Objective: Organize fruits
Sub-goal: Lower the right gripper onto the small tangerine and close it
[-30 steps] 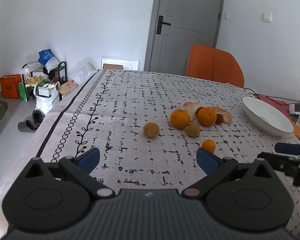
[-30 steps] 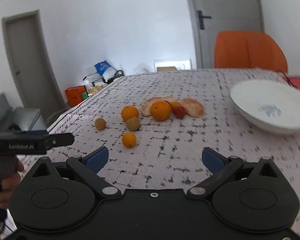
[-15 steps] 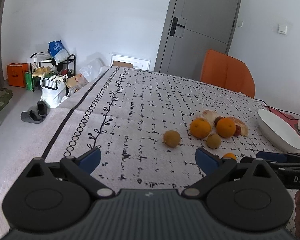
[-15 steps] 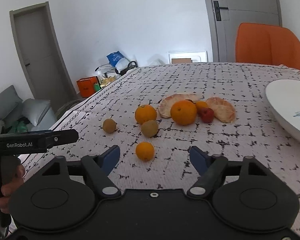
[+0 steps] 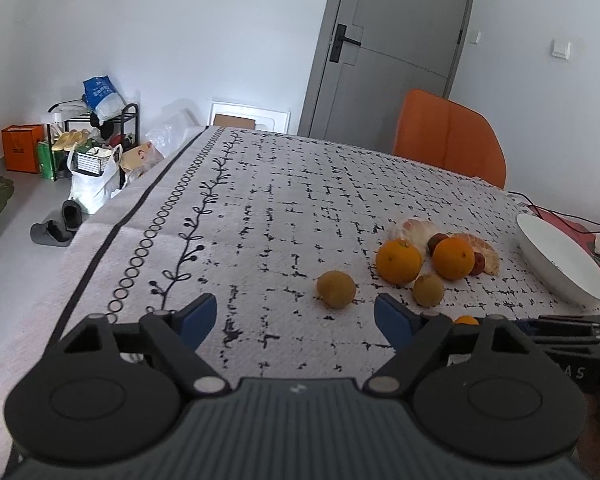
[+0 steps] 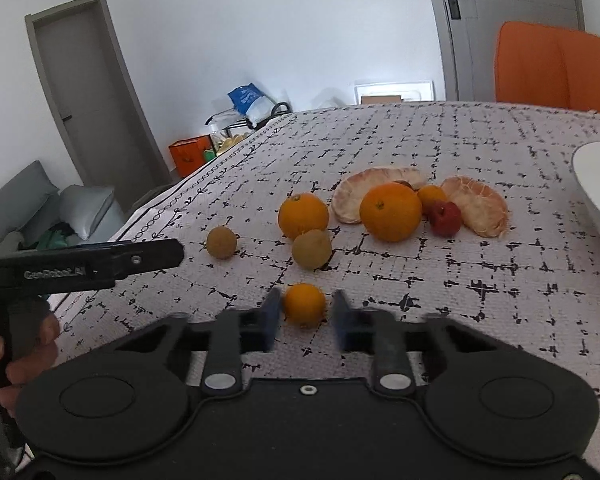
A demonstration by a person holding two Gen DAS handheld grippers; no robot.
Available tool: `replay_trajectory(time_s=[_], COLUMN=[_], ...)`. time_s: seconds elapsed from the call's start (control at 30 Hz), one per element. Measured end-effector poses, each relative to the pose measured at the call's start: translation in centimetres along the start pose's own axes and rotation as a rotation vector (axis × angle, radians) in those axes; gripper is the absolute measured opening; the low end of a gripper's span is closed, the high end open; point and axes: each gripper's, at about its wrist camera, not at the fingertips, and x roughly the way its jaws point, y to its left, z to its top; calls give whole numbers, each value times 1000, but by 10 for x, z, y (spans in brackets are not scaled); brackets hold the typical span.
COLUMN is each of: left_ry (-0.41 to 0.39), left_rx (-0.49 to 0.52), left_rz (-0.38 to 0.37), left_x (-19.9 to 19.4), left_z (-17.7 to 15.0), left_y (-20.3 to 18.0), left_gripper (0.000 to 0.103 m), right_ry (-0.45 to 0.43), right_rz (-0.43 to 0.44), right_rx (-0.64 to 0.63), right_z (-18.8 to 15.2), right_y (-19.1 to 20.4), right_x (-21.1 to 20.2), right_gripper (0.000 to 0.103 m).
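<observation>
While the fruit was still spread over the patterned cloth of the desk (image 5: 260, 220), sorting looked barely begun. The white bowl (image 5: 556, 260) at the right edge showed nothing inside in the part that could be seen, so, if it was the destination, every piece remained to be moved.

The right hand-held gripper (image 6: 305, 316) had just been closing, and its blue pads now stood clenched on either side of the small orange (image 6: 304, 304), which sat on the cloth nearest the camera. Blur hid the exact contact, but the fruit was plainly between the pads. I judged this to be the first pick-up, with the lift and the carry to come.

The left hand-held gripper (image 5: 296, 318) had also been narrowing, yet it was released, with only cloth between its pads. The nearer brownish fruit (image 5: 336, 289) lay just ahead of it and looked like its likely target.

Counted across both views:
- two large oranges (image 6: 390, 211), one left and one right
- two brownish round fruits, the second (image 6: 312, 248) touching the left orange
- two small oranges, the other (image 6: 431, 197) tucked behind the right large one
- two small red fruits (image 5: 478, 264)
- two peeled citrus pieces (image 6: 476, 210), lying open behind the cluster
- one bowl

Ten loose pieces, then, with one of them gripped.
</observation>
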Motion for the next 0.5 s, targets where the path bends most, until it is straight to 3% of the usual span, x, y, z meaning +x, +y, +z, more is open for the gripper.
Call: replay_trajectory(time_s=[0.27,0.5], left_ry=[13,31], left_rx=[28,58], left_rz=[-23,-24], left_x=[16,32], left_z=[6,8], left_y=[-13,-24], left_gripper=[66,63], right_ry=[-34,-59], right_rz=[-48,-97], right_rx=[47,85], right_z=[3,0], right_y=[-19,-34], right_x=[-9,-18], right_gripper=[22,22])
